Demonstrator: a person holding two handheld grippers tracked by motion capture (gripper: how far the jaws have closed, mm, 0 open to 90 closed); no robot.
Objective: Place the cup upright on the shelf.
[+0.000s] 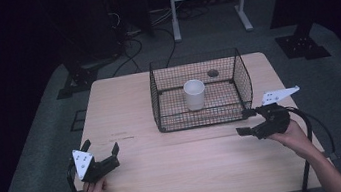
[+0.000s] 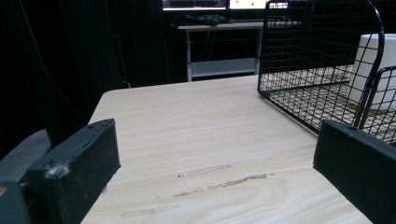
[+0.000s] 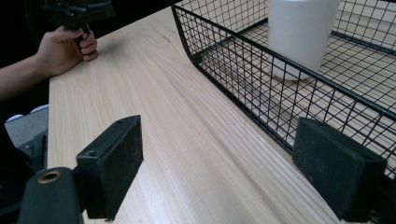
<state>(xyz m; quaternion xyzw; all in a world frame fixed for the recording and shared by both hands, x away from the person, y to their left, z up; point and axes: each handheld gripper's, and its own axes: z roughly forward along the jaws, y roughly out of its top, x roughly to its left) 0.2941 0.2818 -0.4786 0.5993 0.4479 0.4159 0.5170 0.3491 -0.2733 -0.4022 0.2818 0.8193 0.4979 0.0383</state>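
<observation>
Down front on the left, left tool [image 1: 101,151] resting on the table [image 1: 179,175], jaws spread wide, nothing between them, well away from everything. Moving right: wire basket [image 1: 159,102] sitting toward the back middle of the table, open on top, with one white cup [image 1: 194,94] standing upright inside, roughly centre. Nothing else in there as far as can be made out. Further right, right tool [image 1: 246,121] parked just beside the basket's front right corner, jaws apart and empty, one jaw right up against the wire. Looks like a reach for the cup is coming. Best bet: lift clear over the rim first, come down from above, straddle the cup wall squarely, squeeze gently so the cup doesn't tip or crush, then straight up without snagging the mesh.
</observation>
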